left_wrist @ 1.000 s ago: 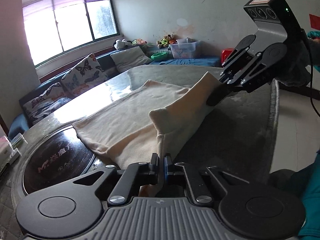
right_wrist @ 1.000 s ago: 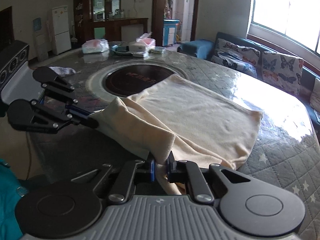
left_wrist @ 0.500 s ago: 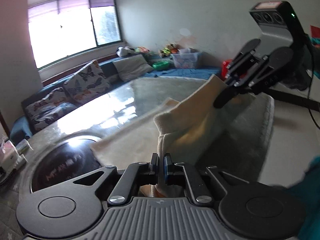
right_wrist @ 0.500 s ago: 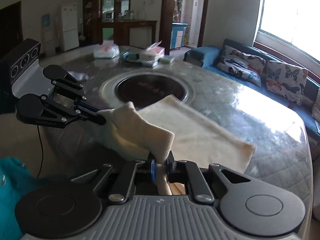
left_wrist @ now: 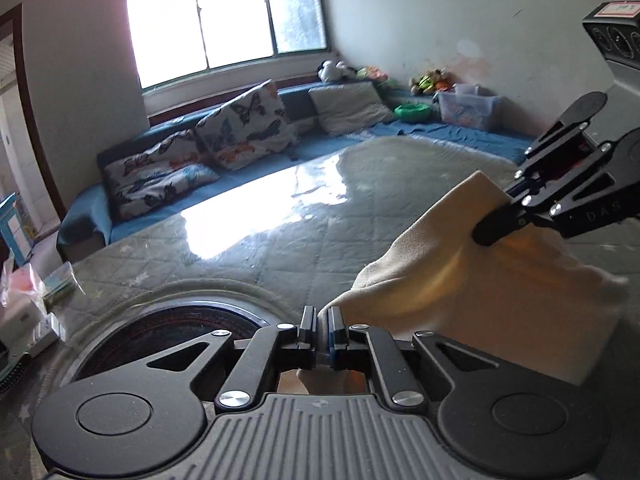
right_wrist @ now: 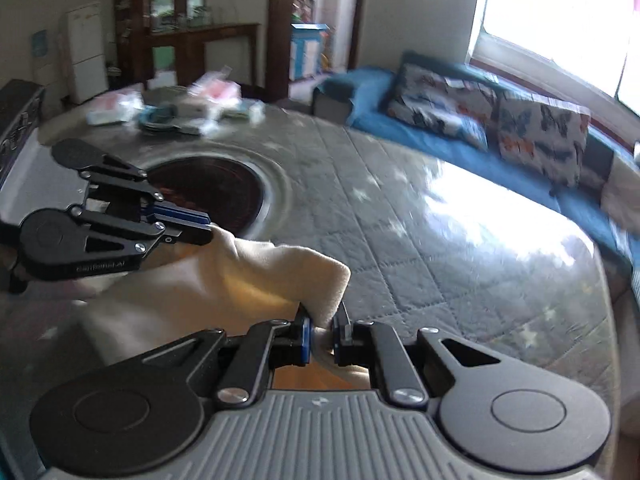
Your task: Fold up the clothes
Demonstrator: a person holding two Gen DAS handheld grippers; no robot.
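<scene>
The lower part of the cream garment [left_wrist: 472, 300] is hidden behind the gripper bodies in both views, and the right wrist view is blurred. One corner of the cloth is pinched in the narrowly closed left gripper [left_wrist: 319, 332], another is clamped in the right gripper [right_wrist: 322, 334]. The cloth is held stretched between them, raised over the near edge of the quilted table [left_wrist: 260, 248]. Beyond, a blue sofa [right_wrist: 440, 128] with butterfly cushions [left_wrist: 240, 128] is seen below the window [left_wrist: 224, 16].

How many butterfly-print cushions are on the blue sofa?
3 show in the left wrist view: a flat cushion at left, an upright cushion beside it, and a low cushion partly tucked behind both. More may be hidden.
</scene>
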